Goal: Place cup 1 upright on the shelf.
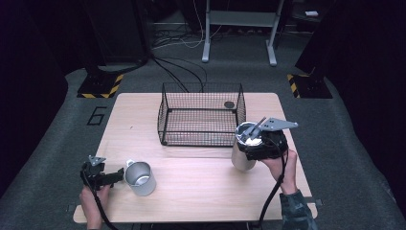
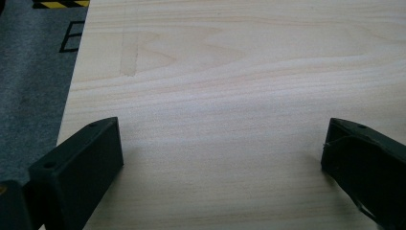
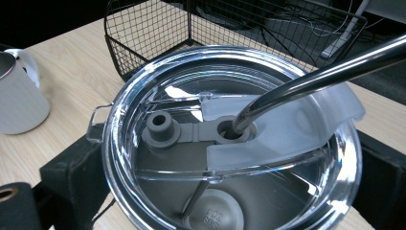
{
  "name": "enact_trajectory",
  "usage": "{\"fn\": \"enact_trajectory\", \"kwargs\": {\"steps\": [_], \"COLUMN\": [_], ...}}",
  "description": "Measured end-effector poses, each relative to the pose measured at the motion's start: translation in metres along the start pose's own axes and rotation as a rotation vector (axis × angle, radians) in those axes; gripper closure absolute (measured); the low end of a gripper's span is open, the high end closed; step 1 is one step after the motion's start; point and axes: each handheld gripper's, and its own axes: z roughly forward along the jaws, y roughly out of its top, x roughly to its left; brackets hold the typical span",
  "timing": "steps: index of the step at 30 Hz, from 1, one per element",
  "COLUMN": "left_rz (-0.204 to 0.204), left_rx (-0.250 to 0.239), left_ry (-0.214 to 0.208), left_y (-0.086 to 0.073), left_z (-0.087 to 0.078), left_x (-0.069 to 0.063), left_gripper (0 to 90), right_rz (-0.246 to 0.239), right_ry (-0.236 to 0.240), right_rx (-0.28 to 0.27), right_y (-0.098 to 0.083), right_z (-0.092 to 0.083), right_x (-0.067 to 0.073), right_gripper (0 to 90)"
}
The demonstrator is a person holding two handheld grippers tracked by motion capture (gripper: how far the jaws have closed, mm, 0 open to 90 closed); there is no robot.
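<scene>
A steel tumbler (image 1: 242,159) with a clear lid (image 3: 143,91) and a metal straw (image 3: 311,76) stands at the table's right, just in front of the wire basket's right corner. My right gripper (image 1: 261,146) is shut on it, one black jaw on each side of the rim in the right gripper view. A steel mug (image 1: 140,178) with a handle sits upright at the front left. My left gripper (image 1: 103,175) rests just left of the mug. In the left gripper view it (image 2: 220,139) is wide open over bare wood, holding nothing.
A black wire basket (image 1: 201,115) stands at the middle back of the wooden table (image 1: 201,187). A small dark disc (image 1: 229,104) shows at its far right corner. Cables and a metal stand lie on the floor beyond. The mug (image 3: 19,96) appears far left in the right gripper view.
</scene>
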Motion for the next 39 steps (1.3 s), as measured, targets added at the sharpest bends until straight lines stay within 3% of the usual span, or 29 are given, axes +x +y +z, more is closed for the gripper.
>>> {"fn": "enact_trajectory", "kwargs": {"steps": [10,11,17,39], "left_rz": [0.000,0.000,0.000,0.000], "left_rx": [0.000,0.001,0.001,0.000], "left_ry": [0.000,0.000,0.000,0.000], "left_y": [0.000,0.000,0.000,0.000], "left_z": [0.000,0.000,0.000,0.000], "left_x": [0.000,0.000,0.000,0.000], "left_gripper": [0.4,0.4,0.4,0.5], "right_rz": [-0.021,-0.040,-0.032,-0.051], "right_ry": [0.015,0.021,0.037,0.016], "right_rx": [-0.011,-0.008,-0.001,-0.026], "right_y": [0.017,0.019,0.029,0.052], "right_z": [0.002,0.002,0.004,0.012], "right_x": [0.002,0.001,0.002,-0.003], "right_gripper": [3.4,3.4,3.4,3.4]}}
